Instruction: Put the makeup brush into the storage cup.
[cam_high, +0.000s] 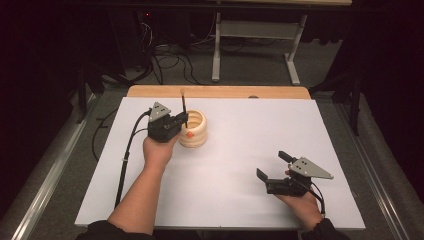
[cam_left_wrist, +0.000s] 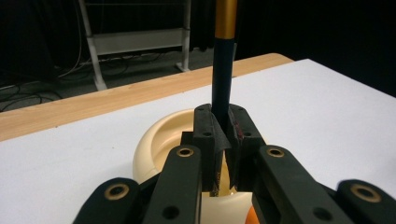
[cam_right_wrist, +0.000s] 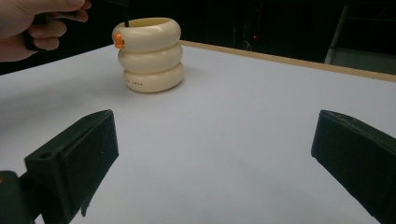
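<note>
In the high view, the left gripper (cam_high: 184, 121) sits left of centre, clamped on a dark pencil (cam_high: 184, 106) that stands nearly upright at the rim of the cream ringed holder (cam_high: 195, 131). The right gripper (cam_high: 273, 167) rests at lower right, jaws spread with nothing between them, well apart from the holder.

In the left gripper view, the pencil (cam_left_wrist: 222, 74) rises from the closed pads at centre, the holder's rim (cam_left_wrist: 156, 140) below. If released tilted, it may catch the rim and tip out.

In the right gripper view, the holder (cam_right_wrist: 150, 55) stands at upper left, unbraced; a sideways push could slide or topple it.
</note>
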